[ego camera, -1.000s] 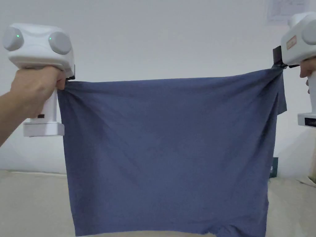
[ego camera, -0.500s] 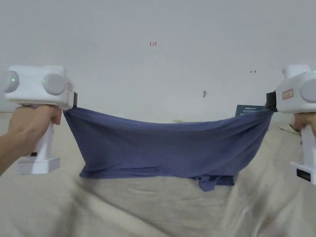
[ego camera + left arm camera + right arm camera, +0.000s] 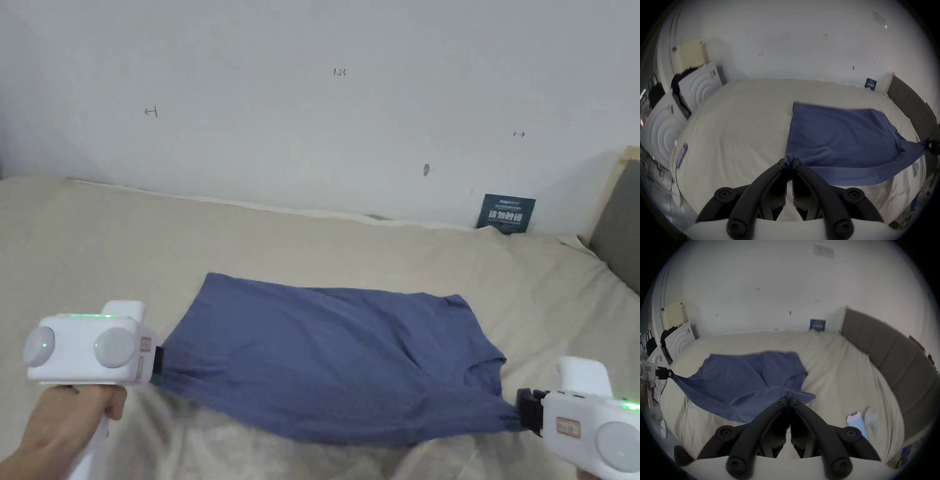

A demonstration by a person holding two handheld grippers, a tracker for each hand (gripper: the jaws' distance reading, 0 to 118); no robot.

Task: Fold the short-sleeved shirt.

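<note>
While each hand-held gripper, left (image 3: 789, 164) and right (image 3: 789, 396), pinches a near corner, the blue shirt (image 3: 337, 356) lies mostly spread on the bed (image 3: 94, 250), near edge lifted; no fold is made, so all folding remains.

Right gripper (image 3: 789, 400): black jaws closed together on a bunched edge of the shirt.
Shirt (image 3: 743, 379): blue, spread over the bed, its near edge lifted off the sheet between the two grippers.
Left gripper (image 3: 670, 374): far left, white body with dark jaws pinching the shirt's other corner.
Bed (image 3: 834, 369): beige, wrinkled sheet.
Headboard (image 3: 893, 353): grey, padded, along the right.
Phone (image 3: 856, 423): lies on the sheet, right of the jaws.
</note>
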